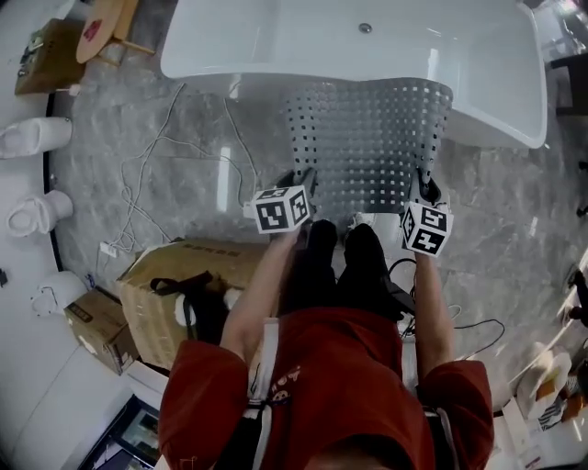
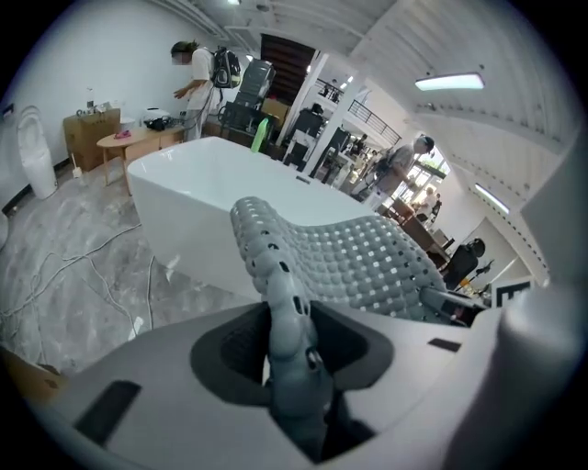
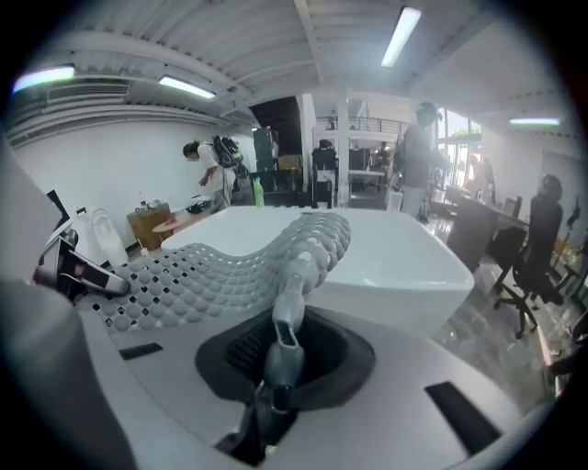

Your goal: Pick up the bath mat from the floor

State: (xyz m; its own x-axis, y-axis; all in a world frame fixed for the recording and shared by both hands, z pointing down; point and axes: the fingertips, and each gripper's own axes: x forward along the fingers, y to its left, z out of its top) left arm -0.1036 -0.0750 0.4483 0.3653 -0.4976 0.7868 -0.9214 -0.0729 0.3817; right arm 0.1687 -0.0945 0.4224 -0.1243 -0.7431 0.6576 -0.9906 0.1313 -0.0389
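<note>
Hanging between both tools, the grey bath mat (image 1: 372, 138) is held up just before the white bathtub (image 1: 276, 37). The left tool (image 1: 305, 176) and the right tool (image 1: 425, 185) each pinch a near corner. Cables (image 1: 147, 174) and a cardboard box (image 1: 184, 275) crowd the floor (image 1: 514, 229) leftward.

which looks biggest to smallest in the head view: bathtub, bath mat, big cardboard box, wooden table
1. bathtub
2. bath mat, held up nearer the camera
3. big cardboard box, close to the mat's size but partly hidden, so unsure
4. wooden table
</note>
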